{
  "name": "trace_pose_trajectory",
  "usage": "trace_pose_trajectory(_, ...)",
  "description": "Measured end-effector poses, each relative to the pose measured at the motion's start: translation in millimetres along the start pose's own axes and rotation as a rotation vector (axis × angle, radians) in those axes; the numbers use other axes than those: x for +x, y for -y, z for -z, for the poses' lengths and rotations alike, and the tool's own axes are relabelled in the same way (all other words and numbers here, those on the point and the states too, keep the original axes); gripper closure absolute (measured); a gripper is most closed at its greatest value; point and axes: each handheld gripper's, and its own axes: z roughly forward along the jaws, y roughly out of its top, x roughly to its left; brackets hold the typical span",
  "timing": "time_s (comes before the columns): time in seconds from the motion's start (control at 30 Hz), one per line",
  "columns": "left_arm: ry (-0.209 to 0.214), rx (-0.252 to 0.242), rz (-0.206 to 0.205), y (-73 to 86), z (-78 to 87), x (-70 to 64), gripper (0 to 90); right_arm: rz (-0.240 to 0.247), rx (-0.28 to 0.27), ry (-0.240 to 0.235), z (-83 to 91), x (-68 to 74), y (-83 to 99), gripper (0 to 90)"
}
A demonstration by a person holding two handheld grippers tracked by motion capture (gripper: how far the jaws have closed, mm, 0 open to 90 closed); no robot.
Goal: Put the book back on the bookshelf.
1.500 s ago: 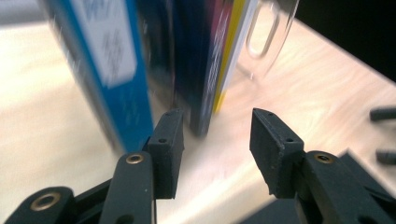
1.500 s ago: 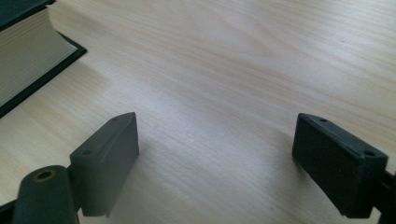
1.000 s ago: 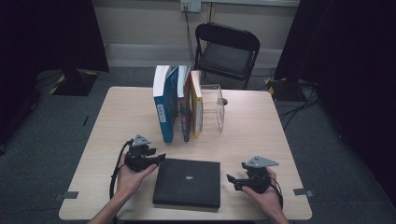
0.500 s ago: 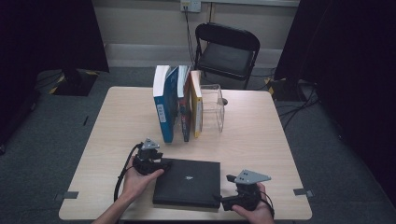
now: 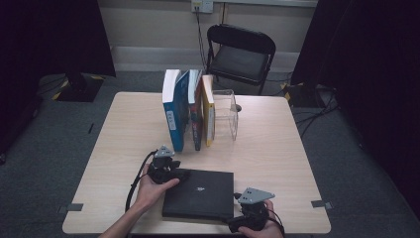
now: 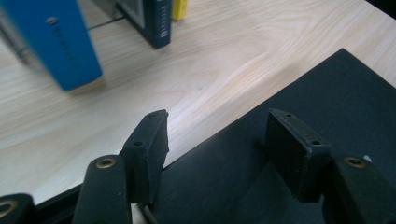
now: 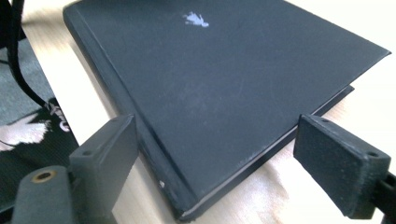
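Note:
A black hardcover book (image 5: pixel 198 194) lies flat near the table's front edge. In the high view my left gripper (image 5: pixel 178 174) is at its far left corner. In the left gripper view the left gripper (image 6: pixel 219 140) is open, its jaws spread over the edge of the black book (image 6: pixel 327 107). My right gripper (image 5: pixel 238 225) is at the book's front right corner. In the right gripper view the right gripper (image 7: pixel 224 154) is open too, one jaw on each side of that corner of the black book (image 7: pixel 224 84), not touching it.
Upright books (image 5: pixel 188 111) stand in a row at mid-table against a clear holder (image 5: pixel 225 115); a blue book (image 6: pixel 56 42), a dark one (image 6: pixel 149 18) and a yellow one (image 6: pixel 180 7) are beyond the left jaws. A black folding chair (image 5: pixel 240 49) stands behind the table (image 5: pixel 287 148).
My right gripper has moved left and nearer the front edge, to the black book's corner. The left gripper has shifted right onto the book's far left corner.

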Motion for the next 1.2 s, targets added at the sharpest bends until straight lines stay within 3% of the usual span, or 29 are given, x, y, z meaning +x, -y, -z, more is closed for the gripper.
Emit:
trace_pose_trajectory(0.13, 0.014, 0.002, -0.004, -0.1, -3.0, -0.6, 35.8, -0.001, 0.012, -0.005, -1.2, -0.9, 0.7, 11.7)
trace_pose_trajectory(0.4, 0.034, 0.023, -0.003, -1.5, -1.5, 1.9, 35.6, 0.070, 0.026, 0.003, -2.9, -0.3, 1.3, 10.6)
trace_pose_trajectory(0.53, 0.029, 0.036, 0.002, -1.8, 0.4, 2.4, 35.8, 0.074, 0.034, -0.010, -3.8, -2.6, -0.4, 10.8)
trace_pose_trajectory(0.6, 0.030, 0.053, 0.023, -0.4, 4.7, 2.3, 35.9, 0.063, 0.035, -0.024, -3.1, -7.0, -0.6, 15.6)
trace_pose_trajectory(0.73, 0.035, 0.067, 0.017, 3.9, 11.6, 2.7, 36.0, 0.036, 0.029, -0.042, 1.7, -21.0, 0.2, 26.8)
trace_pose_trajectory(0.83, 0.031, 0.085, 0.021, 8.2, 18.2, 0.2, 35.9, 0.013, 0.036, -0.040, 2.4, -24.9, -0.1, 27.0)
trace_pose_trajectory(0.93, 0.037, 0.093, 0.024, 10.2, 20.7, -1.1, 35.8, 0.003, 0.032, -0.022, 3.8, -27.7, -0.1, 29.8)
trace_pose_trajectory(1.2, 0.043, 0.156, 0.034, 17.4, 33.0, -14.8, 36.4, -0.025, 0.015, 0.087, 8.2, -32.0, 0.3, 29.7)
